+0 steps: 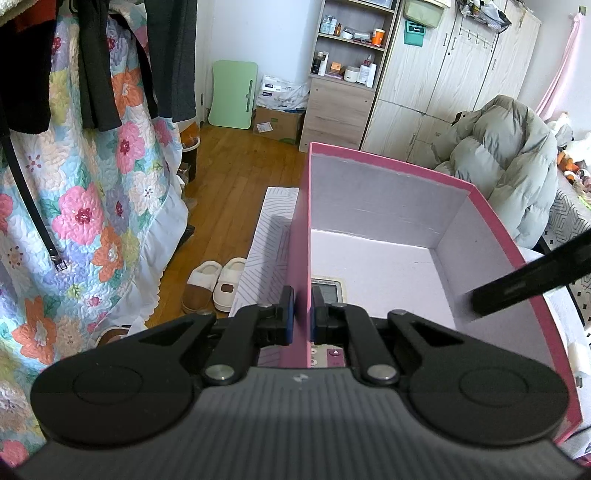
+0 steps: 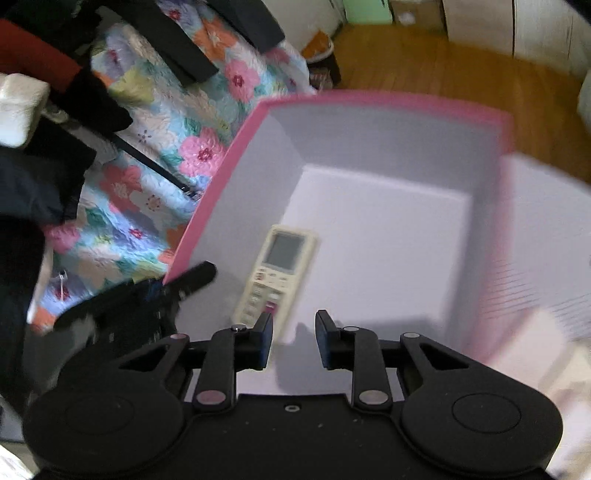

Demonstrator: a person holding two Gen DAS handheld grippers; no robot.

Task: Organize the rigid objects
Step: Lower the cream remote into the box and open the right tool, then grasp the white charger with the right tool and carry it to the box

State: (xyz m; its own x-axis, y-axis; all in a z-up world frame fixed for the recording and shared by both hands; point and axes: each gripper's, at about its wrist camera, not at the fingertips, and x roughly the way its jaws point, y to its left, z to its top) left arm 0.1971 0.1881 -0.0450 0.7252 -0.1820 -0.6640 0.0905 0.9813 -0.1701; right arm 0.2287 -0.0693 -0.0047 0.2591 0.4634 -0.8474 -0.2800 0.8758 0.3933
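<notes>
Left gripper (image 1: 303, 314): pinching the left wall of the pink box (image 1: 388, 214)
Right gripper (image 2: 294, 334): spread, empty, over the box's near floor
Remote control (image 2: 277, 271): flat inside the box, near its left wall

Warm brown wooden plank floor (image 1: 236, 162) ran to a plain white wall (image 1: 258, 33). A pale wood-grain wardrobe (image 1: 454, 70) stood beside an open-shelf cabinet of the same wood (image 1: 347, 74) stocked with bottles and jars. A mint-green folding board (image 1: 232, 94) leaned on the wall next to a brown cardboard carton (image 1: 277, 123). A floral quilted cover (image 1: 92, 206) hung left, dark clothes (image 1: 99, 62) above. Light was soft daylight.
</notes>
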